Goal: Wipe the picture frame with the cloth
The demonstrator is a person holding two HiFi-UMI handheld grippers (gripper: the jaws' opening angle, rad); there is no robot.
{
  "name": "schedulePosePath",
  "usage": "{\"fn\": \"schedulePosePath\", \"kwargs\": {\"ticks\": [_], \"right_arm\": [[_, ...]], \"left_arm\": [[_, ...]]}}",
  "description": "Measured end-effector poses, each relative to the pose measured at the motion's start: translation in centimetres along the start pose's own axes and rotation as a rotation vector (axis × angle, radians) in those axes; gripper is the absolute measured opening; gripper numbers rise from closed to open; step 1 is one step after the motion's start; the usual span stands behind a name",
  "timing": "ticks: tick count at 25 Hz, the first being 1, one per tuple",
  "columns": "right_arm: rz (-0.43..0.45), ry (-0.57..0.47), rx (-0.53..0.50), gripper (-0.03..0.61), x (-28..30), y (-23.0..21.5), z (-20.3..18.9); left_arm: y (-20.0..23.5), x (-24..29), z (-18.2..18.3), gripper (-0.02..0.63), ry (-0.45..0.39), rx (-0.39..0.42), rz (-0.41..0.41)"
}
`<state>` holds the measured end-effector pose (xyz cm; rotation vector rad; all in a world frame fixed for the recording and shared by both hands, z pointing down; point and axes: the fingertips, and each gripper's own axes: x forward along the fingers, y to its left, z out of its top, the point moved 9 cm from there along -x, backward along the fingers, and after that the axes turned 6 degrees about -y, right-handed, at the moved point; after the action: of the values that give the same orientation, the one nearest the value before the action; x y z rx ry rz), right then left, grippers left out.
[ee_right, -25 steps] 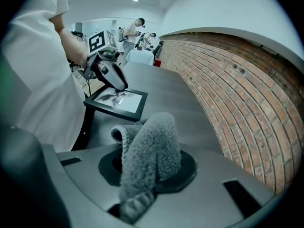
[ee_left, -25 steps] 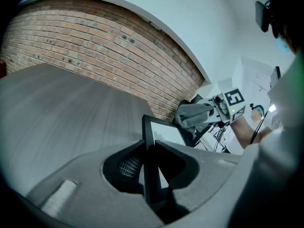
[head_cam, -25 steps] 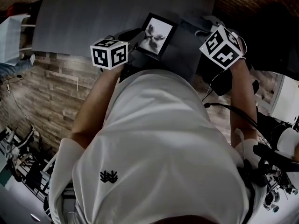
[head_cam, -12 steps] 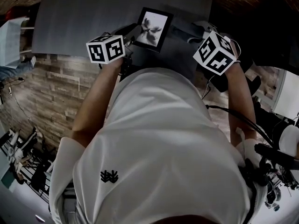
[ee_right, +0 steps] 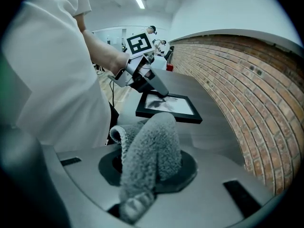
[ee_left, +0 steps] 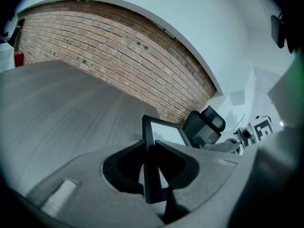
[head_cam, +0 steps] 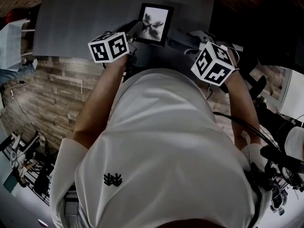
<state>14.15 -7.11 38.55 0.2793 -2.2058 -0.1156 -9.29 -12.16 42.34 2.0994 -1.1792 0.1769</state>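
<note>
When things are counted: one picture frame point(head_cam: 154, 23), one cloth point(ee_right: 152, 146), one table point(head_cam: 85, 23)
Left gripper point(ee_left: 150, 148): jaws pinching the frame's edge
Right gripper point(ee_right: 147, 163): jaws clamped on the cloth

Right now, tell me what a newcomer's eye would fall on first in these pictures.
The black picture frame with its pale print stands out first, clamped by one edge in the left tongs over the grey table. Next comes the fluffy grey cloth bulging out of the right tongs, close in the right gripper view.

A grey table point(head_cam: 85, 27) stands along a brick wall point(ee_left: 118, 65), a black chair point(ee_left: 205, 127) beyond it.
</note>
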Motion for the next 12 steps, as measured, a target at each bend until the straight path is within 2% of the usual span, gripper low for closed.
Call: {"fn": "schedulePosePath", "kwargs": {"ticks": [6, 12], "right_arm": [[0.039, -0.012, 0.012, 0.089, 0.3, 1.9, 0.1], [0.056, -0.066, 0.047, 0.09, 0.2, 3.0, 0.5]], "left_arm": [[0.2, 0.3, 0.5, 0.077, -0.028, -0.021, 0.038], [0.4, 0.3, 0.4, 0.077, -0.065, -0.091, 0.06]]}}
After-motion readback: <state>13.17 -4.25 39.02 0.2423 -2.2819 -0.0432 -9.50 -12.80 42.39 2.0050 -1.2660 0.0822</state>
